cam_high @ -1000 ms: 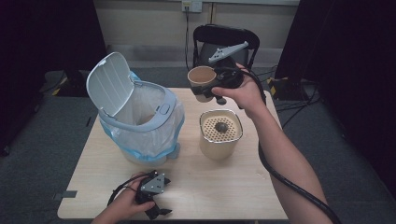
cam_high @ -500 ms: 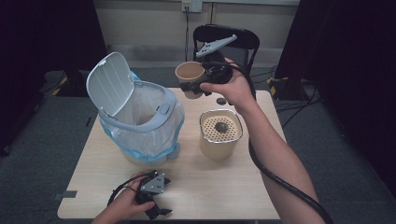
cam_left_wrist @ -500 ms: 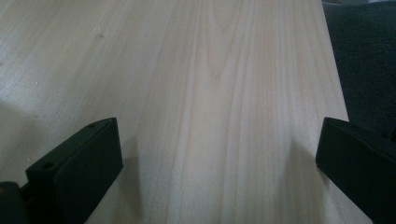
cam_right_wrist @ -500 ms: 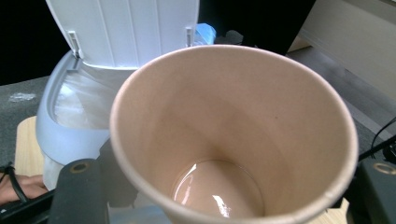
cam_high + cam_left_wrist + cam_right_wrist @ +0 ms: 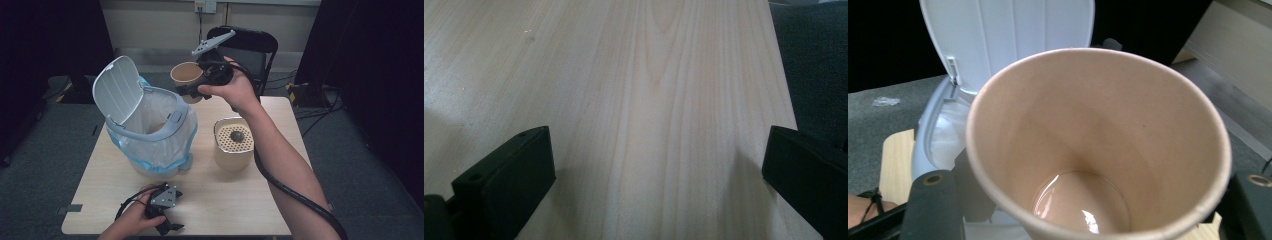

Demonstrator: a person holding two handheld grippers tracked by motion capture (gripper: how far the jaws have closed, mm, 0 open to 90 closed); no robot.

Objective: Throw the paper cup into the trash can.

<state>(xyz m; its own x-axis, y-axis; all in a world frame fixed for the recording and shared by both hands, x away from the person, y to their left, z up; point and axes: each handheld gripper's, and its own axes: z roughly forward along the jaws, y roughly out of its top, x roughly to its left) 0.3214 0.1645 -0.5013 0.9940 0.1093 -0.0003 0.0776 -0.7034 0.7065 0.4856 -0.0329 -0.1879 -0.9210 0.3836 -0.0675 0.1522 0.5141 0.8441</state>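
Cup is sitting in the right tool, jaws spread wide on its sides, held in the air w/ its mouth tipping toward the bin. It's hanging just beyond the bin's right rim, not yet over the opening. Lid is standing open, liner showing inside, so the bin looks ready to take it. Judging from that: pick-up is done, carry is nearly done; what's left is getting the cup over the opening and letting it go or tipping it out. Can't tell which is meant.

Left tool is resting at the near edge of the surface, jaws wide apart, nothing btw them; looks idle.

Views differ. Right tool view is looking straight into the cup: a little pale liquid is pooling at the bottom, w/ the lid right behind it. High view isn't giving that, but is placing the cup vs. the bin and is showing a perforated-top canister on the surface at right. Left tool view is giving bare wood btw its jaws.
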